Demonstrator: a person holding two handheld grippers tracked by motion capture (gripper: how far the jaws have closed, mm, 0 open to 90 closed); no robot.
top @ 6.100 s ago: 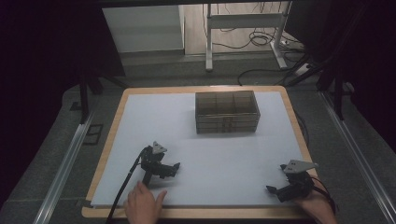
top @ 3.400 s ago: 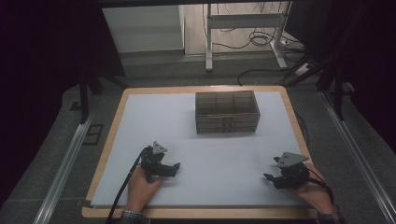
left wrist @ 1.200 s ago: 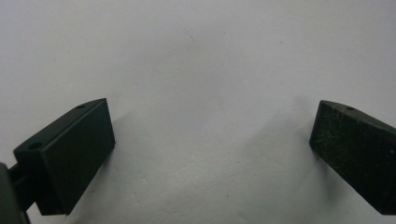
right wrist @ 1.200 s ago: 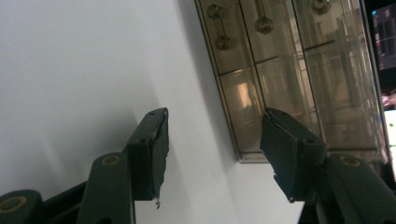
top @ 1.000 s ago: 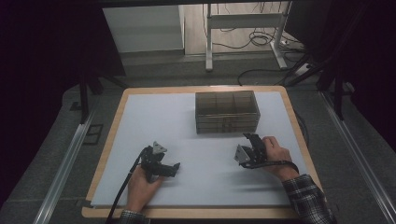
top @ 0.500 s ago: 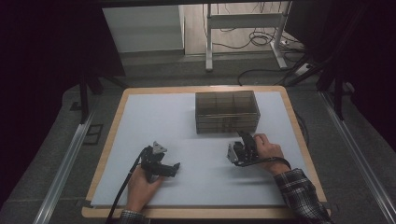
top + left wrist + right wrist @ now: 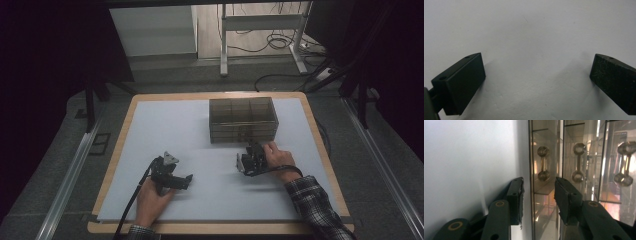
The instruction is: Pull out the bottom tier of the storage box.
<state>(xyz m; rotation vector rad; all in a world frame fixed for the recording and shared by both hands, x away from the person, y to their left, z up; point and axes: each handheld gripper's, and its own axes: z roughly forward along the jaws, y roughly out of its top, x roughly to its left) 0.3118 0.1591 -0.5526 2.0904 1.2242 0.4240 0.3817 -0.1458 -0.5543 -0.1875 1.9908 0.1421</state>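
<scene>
A smoky see-through drawer box [image 7: 243, 119] stands at the back middle of the white mat. In the right gripper view its drawers [image 7: 584, 150] carry dumbbell-shaped handles [image 7: 543, 163]. My right gripper [image 7: 251, 150] lies rolled on its side just in front of the box. My right gripper [image 7: 537, 191] has just been closing its jaws, which stand partly open short of the nearest handle, with nothing pressed between them. My left gripper [image 7: 187, 178] rests on the mat at the front left, held by a hand. In its own view my left gripper [image 7: 536, 60] is wide open over bare mat.
The white mat [image 7: 165, 130] lies on a wood-edged table [image 7: 119, 150]. Metal rails [image 7: 70, 180] run along both sides of the table. Behind the table stand desk legs [image 7: 223, 45] and floor cables [image 7: 280, 42].
The right hand has carried its gripper from the front right corner leftward and up to the box front, turning it on its side. The left gripper has stayed put.
</scene>
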